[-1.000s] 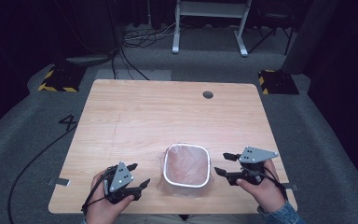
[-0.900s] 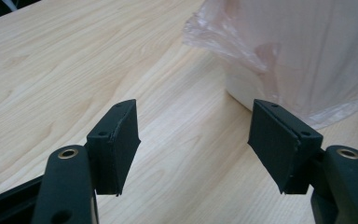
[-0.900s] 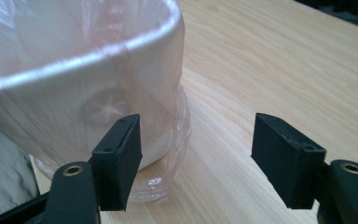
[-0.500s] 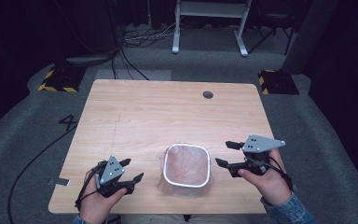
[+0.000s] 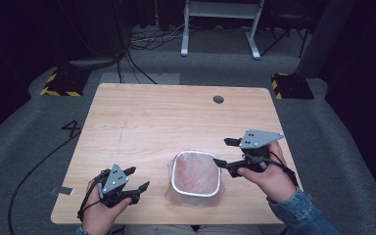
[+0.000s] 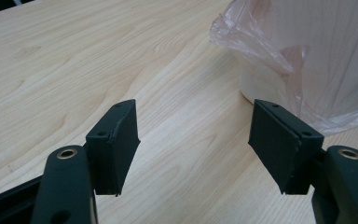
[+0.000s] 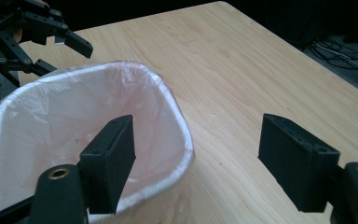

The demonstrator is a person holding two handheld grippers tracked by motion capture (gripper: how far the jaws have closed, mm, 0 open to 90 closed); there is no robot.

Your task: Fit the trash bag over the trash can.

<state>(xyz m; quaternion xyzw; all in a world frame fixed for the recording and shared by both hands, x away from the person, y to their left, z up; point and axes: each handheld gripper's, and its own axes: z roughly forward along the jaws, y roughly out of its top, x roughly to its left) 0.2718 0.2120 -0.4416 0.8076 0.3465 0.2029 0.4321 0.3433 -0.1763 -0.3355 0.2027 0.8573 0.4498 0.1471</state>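
Observation:
A small white bin [image 5: 173, 172] lined with a thin pink plastic bag stands near the front edge of the wooden table [image 5: 176, 112]. My left gripper [image 5: 138, 177] rests low to the left of the bin, open, with bare table between its jaws [image 6: 193, 140]. The bag's crumpled skirt [image 6: 317, 56] lies just beyond its right jaw. My right gripper [image 5: 221, 152] hovers at the bin's right side, above the rim [image 7: 158, 79]. Its jaws have just been opening and stand open [image 7: 198, 154] with nothing between them. The left gripper [image 7: 51, 37] shows beyond the bin.
A round cable hole [image 5: 218, 99] sits near the table's far edge. A grey tape tab [image 5: 64, 191] sticks out at the front left edge. On the floor behind are cables [image 5: 137, 41], a white stand [image 5: 220, 29] and two yellow-black striped blocks [image 5: 58, 83].
My right gripper has risen beside the bin and its jaws have spread a little wider. The left gripper has hardly moved, and the bin stands where it was.

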